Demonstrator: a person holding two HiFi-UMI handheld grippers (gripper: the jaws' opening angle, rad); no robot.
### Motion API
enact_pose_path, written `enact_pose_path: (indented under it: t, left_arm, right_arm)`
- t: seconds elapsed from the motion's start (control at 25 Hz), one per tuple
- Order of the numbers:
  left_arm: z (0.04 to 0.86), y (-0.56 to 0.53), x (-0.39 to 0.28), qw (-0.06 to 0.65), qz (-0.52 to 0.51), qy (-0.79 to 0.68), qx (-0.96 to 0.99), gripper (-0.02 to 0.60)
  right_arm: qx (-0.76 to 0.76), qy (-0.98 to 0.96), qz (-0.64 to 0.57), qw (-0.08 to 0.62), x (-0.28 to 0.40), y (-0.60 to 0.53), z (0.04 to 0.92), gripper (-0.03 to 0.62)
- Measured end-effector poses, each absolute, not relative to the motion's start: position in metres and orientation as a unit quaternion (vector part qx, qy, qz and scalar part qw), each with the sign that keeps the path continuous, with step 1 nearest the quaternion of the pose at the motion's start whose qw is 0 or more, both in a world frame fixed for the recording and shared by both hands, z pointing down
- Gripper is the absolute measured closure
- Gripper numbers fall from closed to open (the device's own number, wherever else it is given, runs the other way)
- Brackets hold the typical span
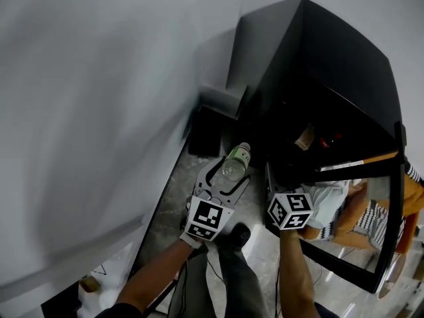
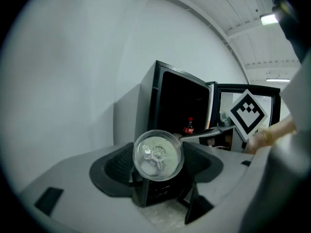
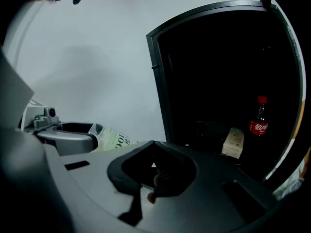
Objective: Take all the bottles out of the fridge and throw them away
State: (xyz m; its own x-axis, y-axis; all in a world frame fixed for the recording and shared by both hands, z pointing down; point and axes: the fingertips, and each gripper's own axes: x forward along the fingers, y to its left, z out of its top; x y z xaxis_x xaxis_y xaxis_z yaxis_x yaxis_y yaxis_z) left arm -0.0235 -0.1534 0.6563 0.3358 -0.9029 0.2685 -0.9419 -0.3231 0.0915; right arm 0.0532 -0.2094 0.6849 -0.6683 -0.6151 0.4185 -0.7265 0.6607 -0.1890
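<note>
Now left gripper (image 1: 224, 179) jaws clamped on clear bottle (image 2: 158, 155), long axis along jaws, cap away toward fridge (image 1: 331, 65); right gripper (image 3: 153, 166) jaws closed together, empty.

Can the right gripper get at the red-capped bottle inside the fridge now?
Probably yes: the fridge stands open and nothing stands between the right gripper and the red-capped bottle. Its jaws are shut and empty, so they must open first.

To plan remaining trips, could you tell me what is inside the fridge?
A red-capped cola bottle and a tan carton stand inside the fridge; the rest is too dark.
</note>
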Motion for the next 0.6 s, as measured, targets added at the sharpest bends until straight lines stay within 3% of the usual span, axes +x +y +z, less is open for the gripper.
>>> enact_pose_path:
  t: [0.6]
  left_arm:
    - [0.722,-0.158,-0.147,0.145,0.118,-0.610,0.770,0.262]
  right_arm:
    - [0.338,-0.905,0.186,0.177,-0.059,-0.203,0.724,0.592]
